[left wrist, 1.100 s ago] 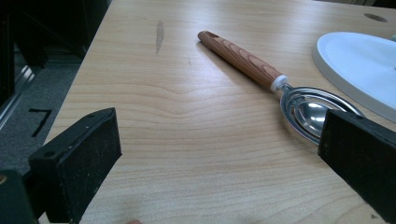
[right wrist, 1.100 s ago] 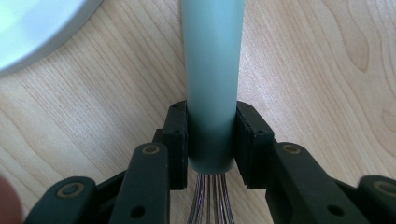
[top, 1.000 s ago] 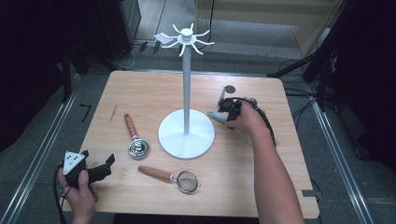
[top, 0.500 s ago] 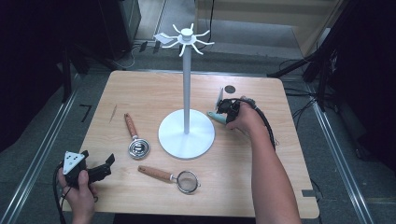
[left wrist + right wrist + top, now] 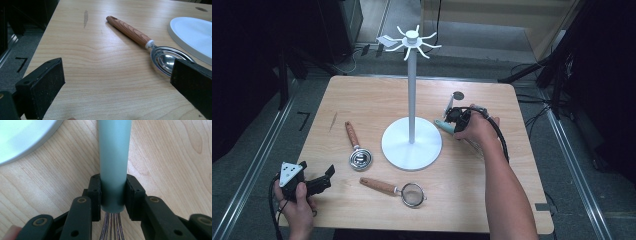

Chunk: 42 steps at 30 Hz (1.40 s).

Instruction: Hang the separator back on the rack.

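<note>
My right gripper (image 5: 113, 196) is shut on the grey-green handle of a whisk (image 5: 113, 157), whose wires run back between the jaws. From above, the whisk handle (image 5: 443, 125) pokes out of the right gripper (image 5: 458, 122) just right of the white stand's base (image 5: 412, 145). The stand's pole rises to a ring of hooks (image 5: 412, 39). My left gripper (image 5: 323, 179) rests open at the table's front left corner, pointing right. Between its wide-apart jaws in the left gripper view (image 5: 117, 82) lies bare wood, with a wooden-handled metal scoop (image 5: 140, 41) beyond.
A wooden-handled small strainer (image 5: 399, 191) lies near the front edge, in front of the stand. The scoop (image 5: 356, 149) lies left of the base. A dark knot (image 5: 457, 95) marks the wood behind the right hand. Table edges drop to a dark floor with cables.
</note>
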### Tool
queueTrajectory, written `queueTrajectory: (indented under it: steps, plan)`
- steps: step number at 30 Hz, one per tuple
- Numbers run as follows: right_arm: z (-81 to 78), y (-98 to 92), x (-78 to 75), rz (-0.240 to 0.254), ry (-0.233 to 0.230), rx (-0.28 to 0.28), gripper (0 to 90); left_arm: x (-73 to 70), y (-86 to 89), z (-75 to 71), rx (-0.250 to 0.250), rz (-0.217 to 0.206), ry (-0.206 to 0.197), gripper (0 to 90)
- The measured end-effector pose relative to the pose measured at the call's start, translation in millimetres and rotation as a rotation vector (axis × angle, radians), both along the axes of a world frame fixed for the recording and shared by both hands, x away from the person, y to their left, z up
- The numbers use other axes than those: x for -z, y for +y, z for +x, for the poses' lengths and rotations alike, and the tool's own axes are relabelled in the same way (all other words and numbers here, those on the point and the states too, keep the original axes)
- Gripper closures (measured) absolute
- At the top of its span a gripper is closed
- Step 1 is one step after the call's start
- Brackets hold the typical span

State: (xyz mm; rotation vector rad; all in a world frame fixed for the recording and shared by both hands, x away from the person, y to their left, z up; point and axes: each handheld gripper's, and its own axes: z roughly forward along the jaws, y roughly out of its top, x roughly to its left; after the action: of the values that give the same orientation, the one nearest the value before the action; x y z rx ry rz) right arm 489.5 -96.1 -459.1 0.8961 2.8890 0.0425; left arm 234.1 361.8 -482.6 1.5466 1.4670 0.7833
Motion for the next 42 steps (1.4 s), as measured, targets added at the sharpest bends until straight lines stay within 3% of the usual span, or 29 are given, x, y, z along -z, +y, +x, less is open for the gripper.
queueTrajectory:
  steps: [4,5,7,9,16,18,21,22,24,28,32,33,37,42]
  plan:
    - [-2.7,-4.8,-1.1,0.02,0.002,0.032,71.3,0.0,0.2,-0.2,-0.002,-0.004,-0.002,0.0]
    - [-5.3,-7.5,-4.3,0.049,-0.01,0.046,71.3,0.0,0.2,-0.1,-0.002,-0.004,-0.002,0.0]
    - [-6.5,-9.3,-6.6,0.056,-0.017,0.043,71.3,0.1,0.0,0.1,-0.003,-0.003,-0.003,0.0]
    - [-11.6,-14.6,-13.9,0.101,-0.043,0.062,71.3,0.1,-0.1,0.2,-0.002,0.0,-0.003,0.0]
    - [-23.0,-25.8,-26.8,0.183,-0.091,0.088,71.3,-0.1,-0.2,0.0,0.0,0.006,-0.001,0.0]
    - [-28.0,-33.3,-33.5,0.236,-0.119,0.107,71.3,-0.1,-0.2,0.1,0.0,0.007,-0.001,0.0]
    - [-31.4,-38.2,-37.7,0.269,-0.146,0.113,71.3,-0.1,-0.2,0.1,0.0,0.007,-0.001,0.0]
    - [-35.9,-43.4,-43.0,0.311,-0.165,0.13,71.3,-0.1,-0.2,0.1,0.0,0.007,-0.001,0.0]
    - [-37.6,-45.1,-44.9,0.326,-0.175,0.135,71.3,-0.1,-0.3,0.1,0.0,0.007,-0.001,0.0]
    - [-46.5,-53.4,-55.1,0.416,-0.2,0.148,71.3,-0.1,-0.2,0.1,0.0,0.007,0.0,0.0]
    - [-59.5,-59.0,-65.5,0.514,-0.255,0.155,71.3,-0.1,-0.2,0.1,0.001,0.009,-0.001,0.0]
    - [-59.5,-59.0,-65.5,0.514,-0.255,0.155,71.3,-0.1,-0.3,0.0,0.0,0.009,-0.001,0.0]
    - [-72.3,-62.2,-72.3,0.599,-0.296,0.134,71.4,-0.2,-0.3,0.1,0.0,0.009,0.0,0.0]
    - [-82.6,-63.4,-77.5,0.64,-0.332,0.13,71.4,0.0,-0.6,0.1,-0.001,0.011,-0.003,0.0]
